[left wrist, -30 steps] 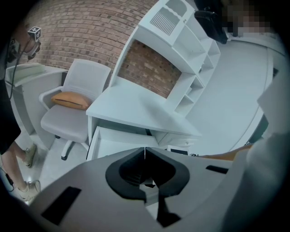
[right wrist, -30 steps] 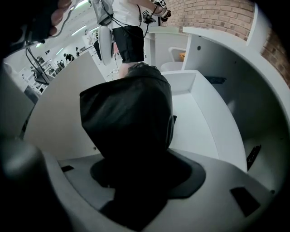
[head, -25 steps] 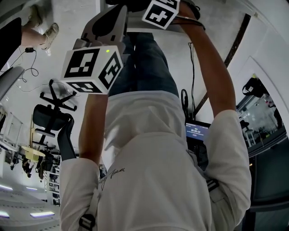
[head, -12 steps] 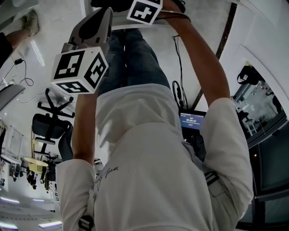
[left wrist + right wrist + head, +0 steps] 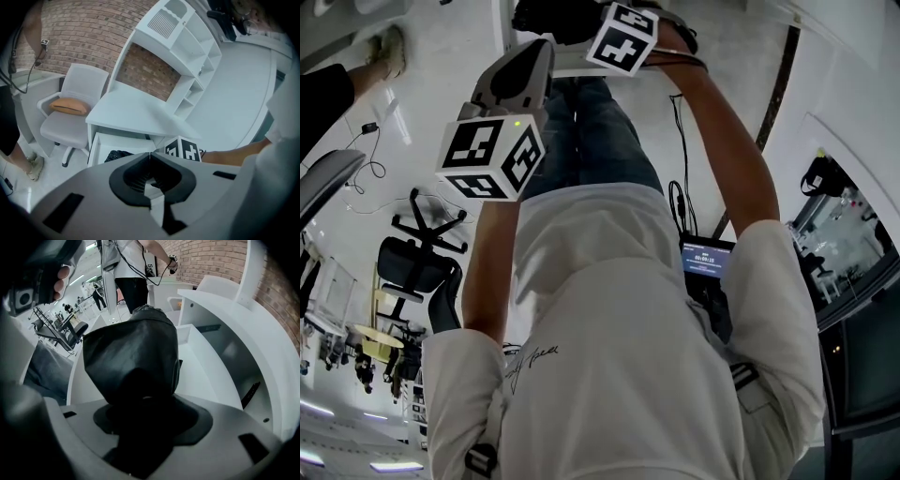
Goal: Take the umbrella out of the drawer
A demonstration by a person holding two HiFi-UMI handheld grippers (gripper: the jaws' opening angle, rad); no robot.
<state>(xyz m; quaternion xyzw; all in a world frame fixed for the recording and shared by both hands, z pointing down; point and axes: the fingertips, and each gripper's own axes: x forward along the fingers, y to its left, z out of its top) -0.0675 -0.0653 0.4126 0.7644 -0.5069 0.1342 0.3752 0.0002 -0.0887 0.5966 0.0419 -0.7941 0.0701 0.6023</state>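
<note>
The black folded umbrella [image 5: 133,352] fills the middle of the right gripper view, and my right gripper [image 5: 140,397] is shut on its near end. It hangs over the open white drawer [image 5: 199,369] under the desk top [image 5: 234,319]. In the left gripper view the same dark bundle [image 5: 117,155] shows at the drawer [image 5: 101,143], beside the right gripper's marker cube [image 5: 183,150]. My left gripper [image 5: 150,157] is shut with nothing in it and held back from the desk. In the head view the left gripper [image 5: 534,56] and the right marker cube [image 5: 623,37] are near the top edge.
A white shelf unit [image 5: 185,42] stands on the desk against a brick wall. A white chair [image 5: 75,122] with an orange cushion [image 5: 69,107] sits left of the desk. A person [image 5: 129,268] stands behind. Office chairs [image 5: 417,262] and floor cables [image 5: 366,150] lie around.
The head view has swayed a little. Both grippers keep much the same places in front of the person, and the right one still holds the dark bundle.
</note>
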